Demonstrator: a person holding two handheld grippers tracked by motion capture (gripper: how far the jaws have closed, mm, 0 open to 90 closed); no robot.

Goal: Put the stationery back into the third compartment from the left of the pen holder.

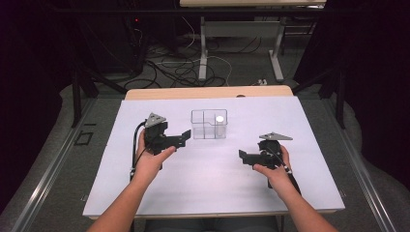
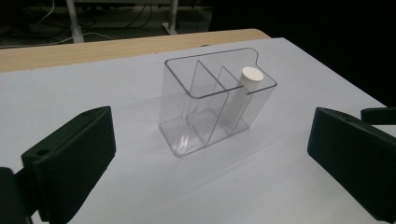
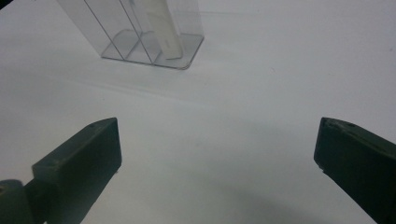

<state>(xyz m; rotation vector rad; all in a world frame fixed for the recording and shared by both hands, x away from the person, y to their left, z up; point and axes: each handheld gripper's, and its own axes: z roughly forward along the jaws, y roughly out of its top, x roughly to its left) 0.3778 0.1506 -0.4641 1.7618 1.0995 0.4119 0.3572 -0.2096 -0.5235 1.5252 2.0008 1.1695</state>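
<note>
A clear plastic box (image 1: 209,124) with several narrow compartments stands at the back middle of the white table top. A white cylinder (image 1: 220,119) stands upright in its right-hand compartment. My left gripper (image 1: 184,137) is just left of the box, apart from it and pointing at it, open with nothing between its fingers (image 2: 74,158). In the left gripper view the box (image 2: 187,126) and the cylinder (image 2: 251,78) sit ahead of the jaws. My right gripper (image 1: 243,157) is in front of the box and to its right, also open and empty, with the box base (image 3: 187,49) farther off.
The white sheet (image 1: 212,188) covers the table; a strip of wooden edge (image 1: 208,92) shows at the back. Beyond it are floor cables (image 1: 179,67) and the legs of another desk (image 1: 203,53). The other gripper's jaw tip (image 2: 379,115) shows at the right in the left gripper view.
</note>
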